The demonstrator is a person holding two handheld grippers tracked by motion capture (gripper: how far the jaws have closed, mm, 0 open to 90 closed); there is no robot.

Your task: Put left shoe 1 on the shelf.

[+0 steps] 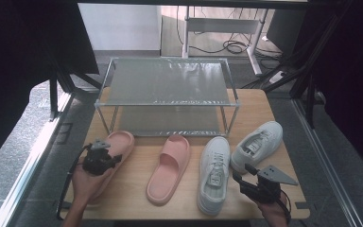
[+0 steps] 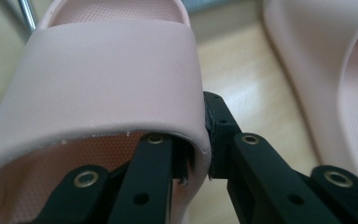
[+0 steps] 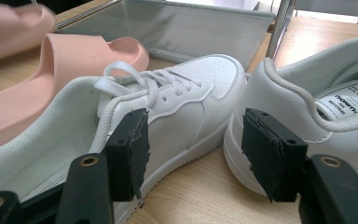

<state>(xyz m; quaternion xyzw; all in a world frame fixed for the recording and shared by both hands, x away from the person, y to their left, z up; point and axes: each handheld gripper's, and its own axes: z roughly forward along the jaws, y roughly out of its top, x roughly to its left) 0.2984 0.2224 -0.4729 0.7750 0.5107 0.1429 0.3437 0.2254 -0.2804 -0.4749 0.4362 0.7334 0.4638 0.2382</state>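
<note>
Pink foam slide sandal, moulded in one soft rubbery piece, is seen at the lower left of the high view, lying on the light wooden table just in front of the clear-shelved metal shoe rack. Its wide strap is pinched by the left gripper: one jaw is tucked under the strap, the other pressed against its outer edge. Such a sandal is judged light, flexible and fairly grippy, so the strap edge should serve as a sound hold, though sagging at heel and toe may be expected when it is lifted. Its matching pink slide lies apart toward the middle. At the lower right, the right gripper is held with jaws spread and empty between two white lace-up sneakers, nothing being touched
</note>
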